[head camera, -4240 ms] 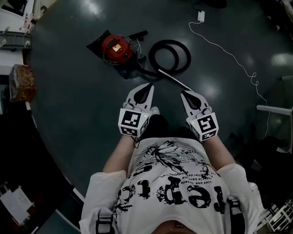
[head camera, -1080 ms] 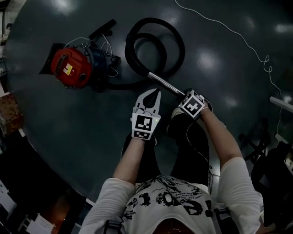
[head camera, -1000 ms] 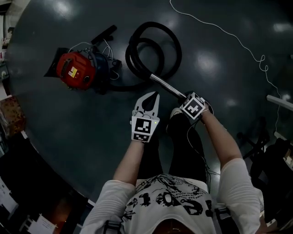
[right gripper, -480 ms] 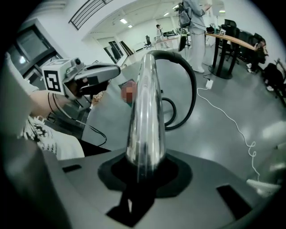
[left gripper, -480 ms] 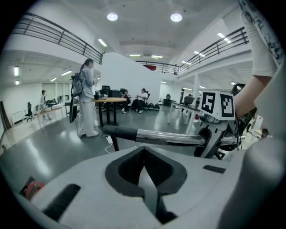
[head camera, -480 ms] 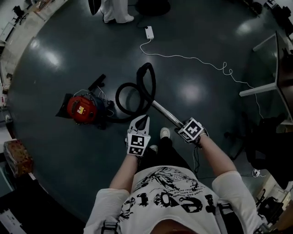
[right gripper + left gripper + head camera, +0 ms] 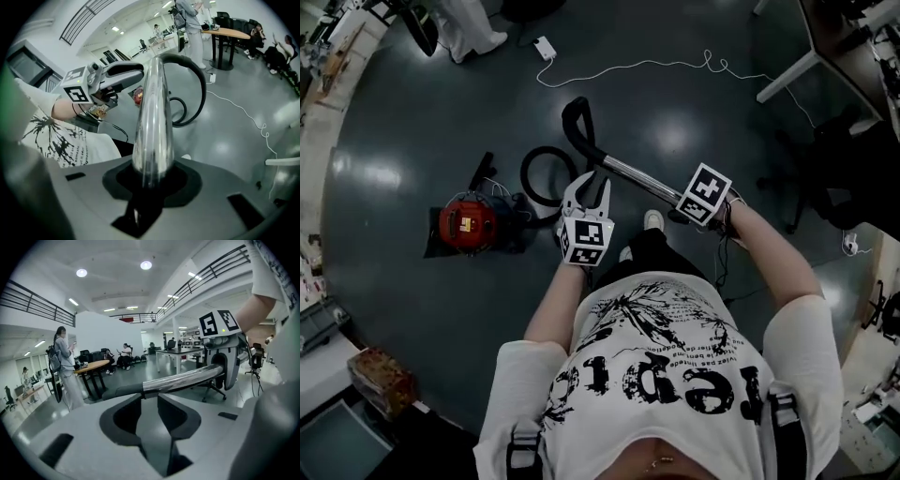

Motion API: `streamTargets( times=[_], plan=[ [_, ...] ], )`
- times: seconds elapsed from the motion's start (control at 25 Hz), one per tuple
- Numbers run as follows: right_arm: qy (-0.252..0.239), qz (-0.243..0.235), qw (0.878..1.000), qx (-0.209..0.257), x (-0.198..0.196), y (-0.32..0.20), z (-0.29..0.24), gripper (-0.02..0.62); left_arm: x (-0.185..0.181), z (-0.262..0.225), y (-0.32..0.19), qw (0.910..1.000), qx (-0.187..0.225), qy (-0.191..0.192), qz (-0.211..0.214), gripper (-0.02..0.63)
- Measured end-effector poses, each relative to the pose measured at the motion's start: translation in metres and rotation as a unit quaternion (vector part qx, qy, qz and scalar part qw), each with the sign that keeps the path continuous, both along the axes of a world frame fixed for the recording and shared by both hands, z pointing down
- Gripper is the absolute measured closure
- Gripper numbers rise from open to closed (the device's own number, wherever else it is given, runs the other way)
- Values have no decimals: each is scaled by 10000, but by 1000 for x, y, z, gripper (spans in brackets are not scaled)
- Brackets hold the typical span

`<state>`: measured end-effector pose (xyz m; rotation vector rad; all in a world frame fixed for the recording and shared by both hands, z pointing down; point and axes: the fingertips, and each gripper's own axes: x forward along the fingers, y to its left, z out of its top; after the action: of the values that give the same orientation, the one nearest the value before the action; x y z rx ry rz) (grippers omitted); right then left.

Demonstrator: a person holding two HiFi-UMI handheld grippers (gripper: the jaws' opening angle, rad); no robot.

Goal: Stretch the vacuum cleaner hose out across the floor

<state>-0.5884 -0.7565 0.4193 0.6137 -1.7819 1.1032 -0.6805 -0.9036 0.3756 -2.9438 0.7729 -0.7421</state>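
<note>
1. Our right gripper [image 7: 149, 185] pinches the near end of the metal tube [image 7: 633, 174]. Its jaws are closed on the tube, which runs straight out from them.
2. Our left gripper [image 7: 149, 399] holds nothing. Its jaws have just been opening and stand a narrow gap apart. The tube crosses just beyond their tips without lying between them.
3. In the head view we see the tube held up off the floor [image 7: 412, 112], in front of our body. The left gripper sits just below the tube's far end, and the right gripper is at the near end.
4. In that view the tube's long axis slants from the right gripper at the lower right up to the upper left.
5. In the left gripper view it lies crosswise, dipping slightly toward the left.
6. At the tube's far end the black hose [image 7: 573, 117] arches over and drops away from us.
7. Below the arch the hose forms a loop on the floor, left of the left gripper, then runs on left to the red vacuum cleaner [image 7: 469, 220].
</note>
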Motion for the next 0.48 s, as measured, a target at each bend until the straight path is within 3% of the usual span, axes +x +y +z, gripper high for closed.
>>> streamTargets(
  times=[0.12, 0.24, 0.32, 0.4, 0.48],
  plan=[
    [153, -86, 9998, -135, 5, 17, -6, 502, 7, 3, 22, 9976, 122, -144, 663, 391],
    [118, -99, 9992, -365, 6, 34, -15, 502, 11, 11, 31, 9875, 495, -670, 1335, 217],
    [-33, -45, 9984, -570, 4, 49, -23, 502, 17, 5, 40, 9699, 1123, -1166, 1817, 196],
    [-270, 74, 9963, -807, 3, 65, -34, 502, 34, -10, 53, 9422, 1907, -1570, 2264, 196],
    [-541, 260, 9930, -1016, 3, 81, -45, 502, 58, -26, 68, 9213, 2427, -1702, 2517, 196]
  ],
)
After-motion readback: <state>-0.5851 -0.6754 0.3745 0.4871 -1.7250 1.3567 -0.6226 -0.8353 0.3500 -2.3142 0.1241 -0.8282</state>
